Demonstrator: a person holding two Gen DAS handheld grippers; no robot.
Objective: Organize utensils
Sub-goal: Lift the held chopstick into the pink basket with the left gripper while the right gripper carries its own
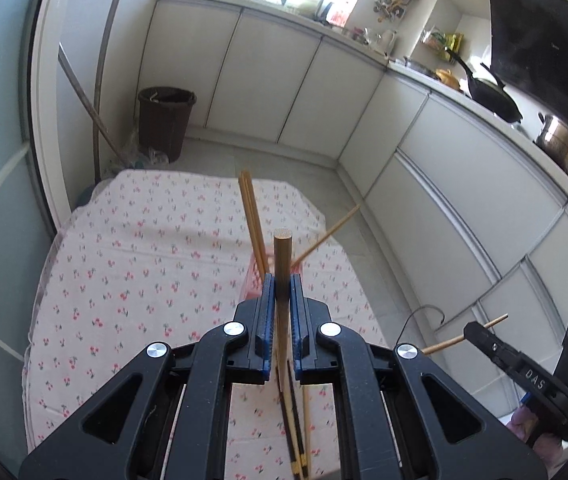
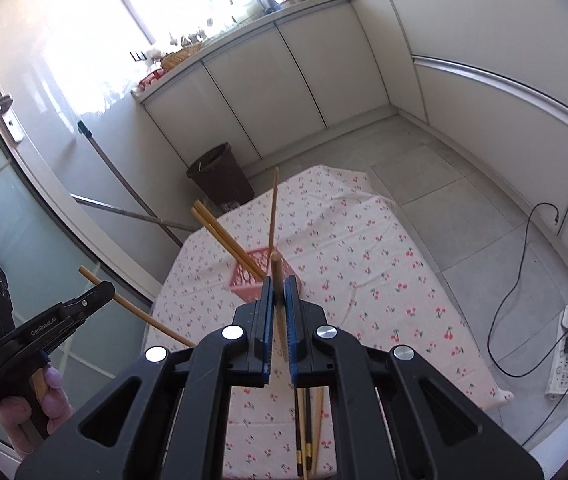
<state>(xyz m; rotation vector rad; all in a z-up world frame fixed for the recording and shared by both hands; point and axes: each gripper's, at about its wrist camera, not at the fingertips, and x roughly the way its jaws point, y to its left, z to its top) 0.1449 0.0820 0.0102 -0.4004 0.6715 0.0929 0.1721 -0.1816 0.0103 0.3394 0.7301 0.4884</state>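
Two black two-finger grippers with blue ribbed pads are seen, each closed narrowly on a single chopstick. In the left wrist view, the left gripper (image 1: 282,284) is at lower centre; its jaws are nearly together, and a light-brown round wooden chopstick (image 1: 283,256) is clamped between the pads, its blunt end pointing toward the lens. The right gripper (image 1: 471,330) is seen at the lower right edge of that view, pinched on a thin pale wooden chopstick (image 1: 444,344) that projects from both sides of its tip.

In the right wrist view, the right gripper (image 2: 279,292) is at lower centre, with jaws likewise narrow and the thin pale wooden chopstick (image 2: 279,276) gripped between the pads. The left gripper (image 2: 103,290) is seen at the left edge, held by a hand (image 2: 43,396), with its stick passing through the tip.

A small pink slatted plastic basket (image 2: 243,276) is recorded just beyond the jaws, standing on a table covered with a white cherry-print cloth (image 2: 384,280). Three pale wooden chopsticks (image 2: 219,232) are leaning upright in the basket. Several more chopsticks, dark and pale (image 2: 308,428), are lying on the cloth at the lower centre, below the jaws. A dark brown plastic waste bin (image 2: 221,174) is noted on the floor beyond the table.
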